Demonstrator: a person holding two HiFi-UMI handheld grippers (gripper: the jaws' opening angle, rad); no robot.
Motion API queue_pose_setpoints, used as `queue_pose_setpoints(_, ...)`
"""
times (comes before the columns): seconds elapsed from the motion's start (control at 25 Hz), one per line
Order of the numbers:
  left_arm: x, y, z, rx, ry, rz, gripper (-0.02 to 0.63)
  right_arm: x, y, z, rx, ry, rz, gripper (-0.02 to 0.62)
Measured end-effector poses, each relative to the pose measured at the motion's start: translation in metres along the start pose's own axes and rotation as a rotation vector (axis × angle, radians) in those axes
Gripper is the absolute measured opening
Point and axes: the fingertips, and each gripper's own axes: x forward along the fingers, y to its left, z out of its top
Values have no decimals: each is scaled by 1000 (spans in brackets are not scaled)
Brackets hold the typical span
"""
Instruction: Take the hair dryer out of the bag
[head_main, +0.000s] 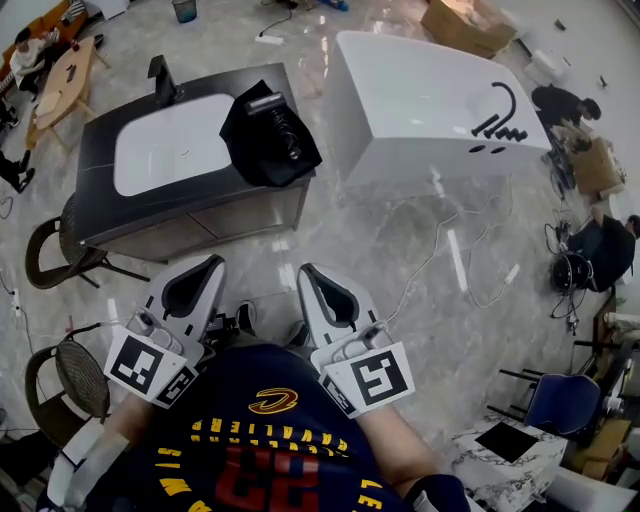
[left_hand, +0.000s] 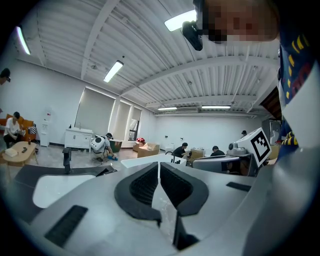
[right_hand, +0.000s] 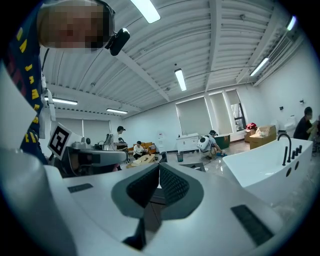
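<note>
The jaws of the 2 grippers are being held shut on nothing, with the left gripper (head_main: 212, 265) and right gripper (head_main: 307, 271) side by side. Well beyond them, the hair dryer (head_main: 283, 130) is being held in the black bag (head_main: 243, 128) on the dark counter (head_main: 98, 170), beside the white basin (head_main: 170, 145).

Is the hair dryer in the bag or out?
In: the hair dryer lies inside the opened black bag on the vanity counter, not yet lifted out.

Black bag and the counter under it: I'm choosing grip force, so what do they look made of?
The black bag looks like soft matte fabric: it slumps and folds, with no shine. The counter looks like dark stone or a stone-look slab, flat, smooth and dull; the head view leaves open which.
</note>
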Motion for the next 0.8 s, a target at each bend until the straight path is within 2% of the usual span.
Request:
queue_pose_setpoints(0.48, -12, 45, 14, 27, -19, 62, 15, 18, 10, 3, -2, 1, 8, 11)
queue_pose_setpoints(0.8, -24, 62, 15, 12, -29, 92, 15, 25, 20, 0, -7, 11, 22, 9)
